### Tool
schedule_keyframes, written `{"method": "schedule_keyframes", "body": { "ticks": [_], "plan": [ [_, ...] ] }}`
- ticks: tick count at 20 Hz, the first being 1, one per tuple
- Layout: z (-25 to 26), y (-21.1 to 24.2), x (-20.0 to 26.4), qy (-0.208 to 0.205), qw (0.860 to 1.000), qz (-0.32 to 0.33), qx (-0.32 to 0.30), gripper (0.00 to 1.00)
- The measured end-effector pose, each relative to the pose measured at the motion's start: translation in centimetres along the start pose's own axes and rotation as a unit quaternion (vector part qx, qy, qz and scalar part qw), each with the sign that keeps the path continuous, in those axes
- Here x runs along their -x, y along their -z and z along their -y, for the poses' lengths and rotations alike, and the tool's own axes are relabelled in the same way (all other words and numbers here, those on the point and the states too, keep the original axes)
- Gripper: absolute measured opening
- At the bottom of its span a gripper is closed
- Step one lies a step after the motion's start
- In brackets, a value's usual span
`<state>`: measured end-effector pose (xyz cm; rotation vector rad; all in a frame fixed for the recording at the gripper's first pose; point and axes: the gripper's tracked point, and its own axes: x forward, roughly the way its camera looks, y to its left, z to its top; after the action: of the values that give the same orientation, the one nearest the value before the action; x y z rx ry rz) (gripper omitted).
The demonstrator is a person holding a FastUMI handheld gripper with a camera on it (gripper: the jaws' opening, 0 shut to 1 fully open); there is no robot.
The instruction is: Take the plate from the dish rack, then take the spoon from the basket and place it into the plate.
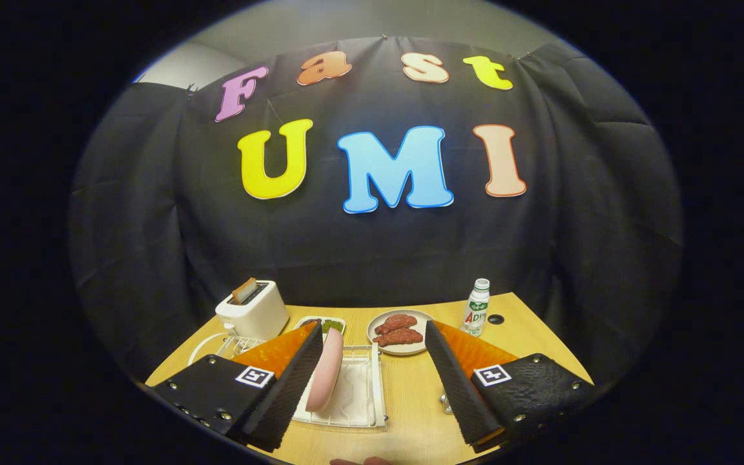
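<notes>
A pink plate (325,371) stands on edge in a white dish rack (364,399) on the wooden table. My gripper (373,328) is open and wide, hovering over the rack. The plate sits between the fingers, close against the inner pad of the left finger (291,381); whether they touch I cannot tell. The right finger (453,381) is well clear of the plate. A white wire basket (237,345) shows behind the left finger, its contents hidden. A small metal piece (445,402) peeks out beside the right finger; I cannot tell what it is.
A white toaster (252,310) with a slice in it stands at the back left. Beyond the fingers lie a small tray of green food (328,323), a plate of red meat (400,332) and a white bottle (477,307). A hole (495,318) marks the table's back right.
</notes>
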<state>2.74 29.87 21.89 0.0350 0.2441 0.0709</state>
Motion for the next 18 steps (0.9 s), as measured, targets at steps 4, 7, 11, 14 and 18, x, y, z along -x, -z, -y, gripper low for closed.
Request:
{"method": "schedule_keyframes", "body": {
  "ticks": [4,7,11,14,18],
  "plan": [
    [-2.5,1.6,-2.7,-0.002,0.999,-0.037,0.02,0.97],
    [-3.6,3.0,-4.7,0.006,0.997,-0.066,0.033,0.97],
    [-4.0,4.7,-6.6,0.038,0.994,-0.095,0.038,0.97],
    [-4.2,6.3,-8.3,0.068,0.989,-0.119,0.048,0.97],
    [-4.3,8.6,-10.0,0.109,0.98,-0.155,0.059,0.9]
  ]
}}
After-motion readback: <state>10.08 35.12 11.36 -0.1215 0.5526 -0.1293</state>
